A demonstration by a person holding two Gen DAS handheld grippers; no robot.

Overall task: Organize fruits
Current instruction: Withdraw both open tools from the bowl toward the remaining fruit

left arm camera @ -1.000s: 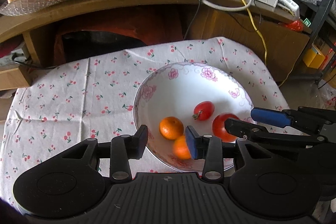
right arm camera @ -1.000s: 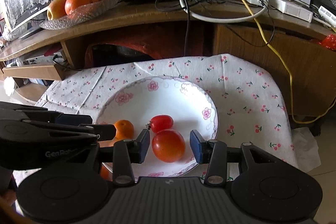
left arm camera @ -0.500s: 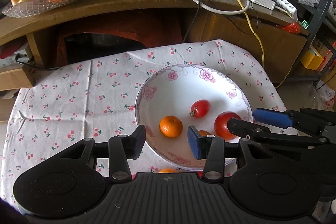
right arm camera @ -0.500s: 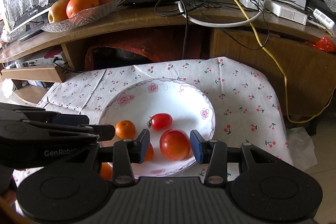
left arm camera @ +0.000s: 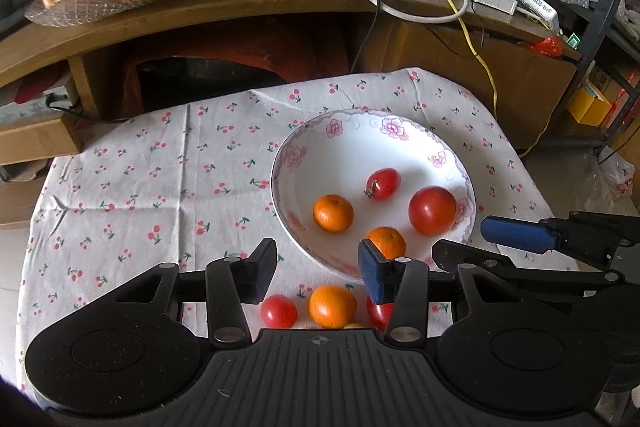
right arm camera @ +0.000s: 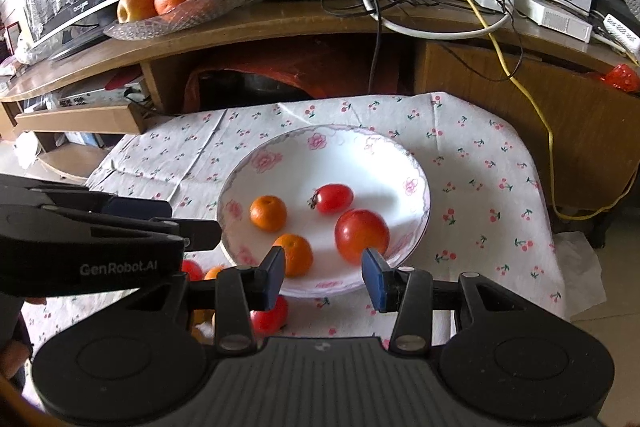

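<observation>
Fruit partly sorted: four pieces in floral bowl [left arm camera: 400, 125] at table's [left arm camera: 120, 187] right side, at least three loose on cloth by near edge, including small tomato [left arm camera: 279, 311] and tangerine [left arm camera: 332, 306]. Left claw [left arm camera: 316, 269] and right claw [right arm camera: 323, 277] both spread, empty.

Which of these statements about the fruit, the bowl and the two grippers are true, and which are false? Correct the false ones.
1. The bowl holds four fruits. True.
2. Both grippers are shut on fruit. False: the left gripper and right gripper are open and empty.
3. Some fruit lies on the tablecloth outside the bowl. True: a small tomato and a mandarin, among others.
4. The bowl is plain white. False: pink flowers ring its rim.
</observation>
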